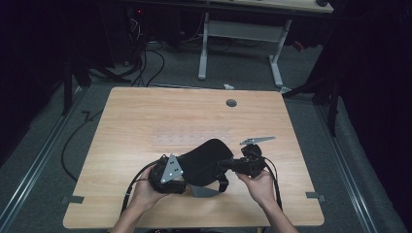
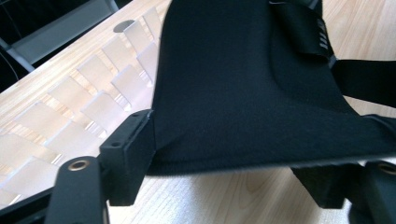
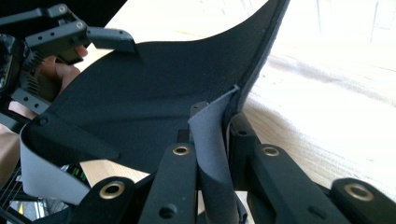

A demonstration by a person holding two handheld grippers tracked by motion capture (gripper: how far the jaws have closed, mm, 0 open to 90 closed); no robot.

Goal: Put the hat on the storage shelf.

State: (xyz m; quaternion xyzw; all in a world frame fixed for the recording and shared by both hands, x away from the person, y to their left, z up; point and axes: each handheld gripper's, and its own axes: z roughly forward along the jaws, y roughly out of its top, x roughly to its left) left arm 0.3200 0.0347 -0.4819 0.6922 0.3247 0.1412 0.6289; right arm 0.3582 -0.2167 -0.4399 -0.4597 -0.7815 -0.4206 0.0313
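one black fabric pad (image 1: 204, 162) with straps, soft and flexible, matte outer face and grey inner lining. held raised above the wooden table's near half, between both hands, bowed into a curved shell. a black strap (image 2: 306, 30) with faint lettering crosses one end; a grey-lined edge flap (image 3: 212, 140) folds over.

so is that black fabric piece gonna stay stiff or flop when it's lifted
Probably floppy: the black fabric piece curves and folds where the right gripper pinches its edge. It looks thin, so likely light. The matte surface suggests it won't slip easily from the jaws.
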